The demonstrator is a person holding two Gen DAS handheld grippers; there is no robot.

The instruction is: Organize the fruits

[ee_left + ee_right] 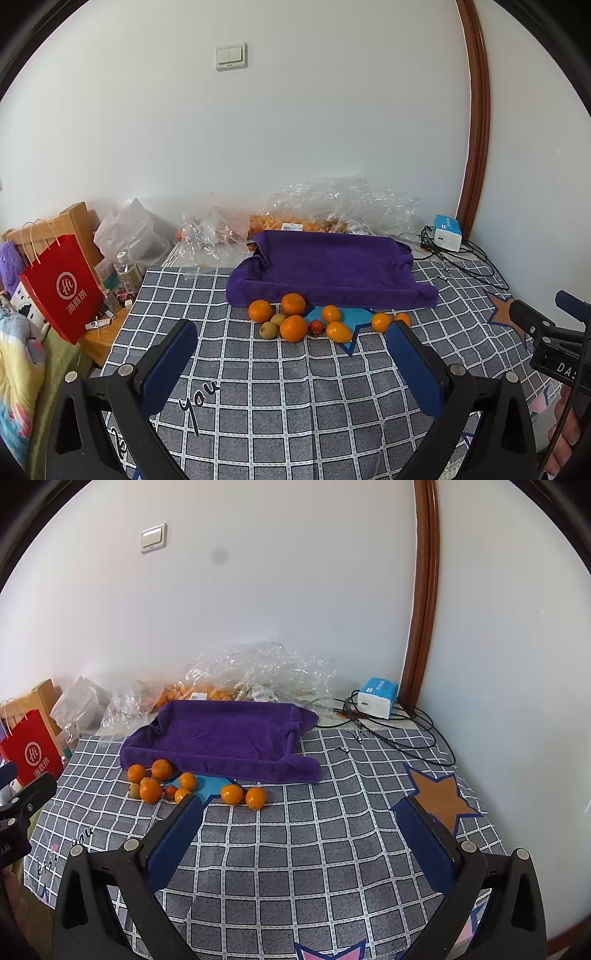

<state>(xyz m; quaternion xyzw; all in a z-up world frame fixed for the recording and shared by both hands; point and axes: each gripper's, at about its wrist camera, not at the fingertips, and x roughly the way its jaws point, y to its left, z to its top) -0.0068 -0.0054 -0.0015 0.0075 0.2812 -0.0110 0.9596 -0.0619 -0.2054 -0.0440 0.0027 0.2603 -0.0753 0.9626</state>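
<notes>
White wall fills the top of both views, and a grey checked cloth (280, 387) covers the flat surface below it.

The left gripper (291, 343) sits at the bottom of its frame with its two blue pads (166, 369) spread wide apart — nothing is between them and they touch nothing. The right gripper (299, 819) looks the same in its own view: pads wide apart, holding nothing. Its black body also pokes in at the right edge of the left view.

The fruits (295, 321) lie in a little bunch on the cloth, in the middle of the left frame — mostly orange ones, with two small greenish ones and one small red one. Two more orange fruits (243, 796) sit a bit to the right of the bunch. All of them are just in front of a purple towel (328, 269), which is shaped like a tray with raised edges.

Between the pads and the fruit there is bare checked cloth. Crinkly clear plastic bags (332, 206) lie behind the towel by the wall. A red paper bag (61, 288) stands past the cloth's left edge, and a blue and white box (376, 696) with black cables (406, 731) sits at the upper right.
</notes>
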